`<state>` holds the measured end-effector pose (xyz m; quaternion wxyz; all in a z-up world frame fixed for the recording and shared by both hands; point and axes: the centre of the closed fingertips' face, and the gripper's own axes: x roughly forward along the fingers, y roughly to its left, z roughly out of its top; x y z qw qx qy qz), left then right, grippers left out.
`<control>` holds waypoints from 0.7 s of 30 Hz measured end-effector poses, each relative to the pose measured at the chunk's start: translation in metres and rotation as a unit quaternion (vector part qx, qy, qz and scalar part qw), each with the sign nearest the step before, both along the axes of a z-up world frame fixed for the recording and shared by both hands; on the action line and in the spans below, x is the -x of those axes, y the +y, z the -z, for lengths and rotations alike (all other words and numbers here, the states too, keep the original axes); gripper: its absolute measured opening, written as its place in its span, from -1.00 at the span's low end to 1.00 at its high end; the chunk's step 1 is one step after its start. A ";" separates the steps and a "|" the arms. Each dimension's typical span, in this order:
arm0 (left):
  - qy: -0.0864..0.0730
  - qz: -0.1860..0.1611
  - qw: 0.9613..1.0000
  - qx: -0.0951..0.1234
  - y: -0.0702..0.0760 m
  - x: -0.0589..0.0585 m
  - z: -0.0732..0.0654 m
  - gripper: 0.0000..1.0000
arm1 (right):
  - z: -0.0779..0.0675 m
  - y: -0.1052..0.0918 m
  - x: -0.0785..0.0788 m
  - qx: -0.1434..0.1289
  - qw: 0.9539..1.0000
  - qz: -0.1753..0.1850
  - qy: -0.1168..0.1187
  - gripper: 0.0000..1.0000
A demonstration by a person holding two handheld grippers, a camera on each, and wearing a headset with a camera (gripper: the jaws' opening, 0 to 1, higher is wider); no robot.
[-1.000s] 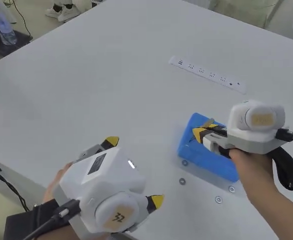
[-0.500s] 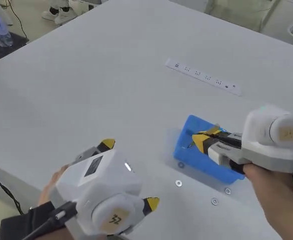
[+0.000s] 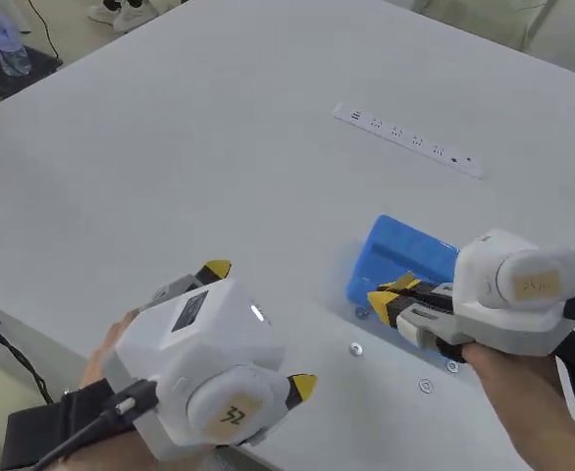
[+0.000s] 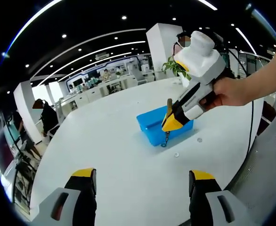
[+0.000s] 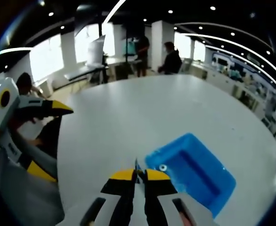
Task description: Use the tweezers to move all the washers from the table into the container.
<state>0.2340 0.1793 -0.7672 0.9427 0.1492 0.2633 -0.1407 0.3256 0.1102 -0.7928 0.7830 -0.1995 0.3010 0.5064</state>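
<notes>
Yellow-tipped left gripper (image 3: 259, 329) sat closest to the person at the table's (image 3: 170, 147) near edge. Its jaws were spread wide with nothing between them, same as half a second before, so no change there.

Just past it on the right, three washers (image 3: 356, 349) lay flat on the bare tabletop, loosely spread out and in the same spots as earlier.

The real difference was the right gripper (image 3: 384, 297). Half a second back its tips were over the blue container (image 3: 410, 260). By this frame it had pulled back toward the person, so the tips were at the container's near corner instead of above the inside. Its jaws were pinched tight on the tweezers (image 4: 166, 136).

The tweezers' long axis ran along the jaws, a short bit sticking out the back. The thin working end pointed forward and down at the table, right by that near corner.

A fourth washer (image 3: 363, 314) lay just beside that corner, outside the container, right where the tweezers' tip came down. Honestly couldn't tell if the tip was touching it or had it pinched.

Beyond that was the container itself, a shallow open rectangle, and I couldn't make out whether anything was inside. Well apart from it, farther back, a white power strip (image 3: 407, 142) lay at an angle.
</notes>
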 end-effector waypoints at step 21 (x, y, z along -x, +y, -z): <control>0.003 -0.002 1.000 -0.007 0.002 0.000 0.002 0.62 | 0.022 0.003 -0.015 0.013 1.000 0.002 0.011 -0.92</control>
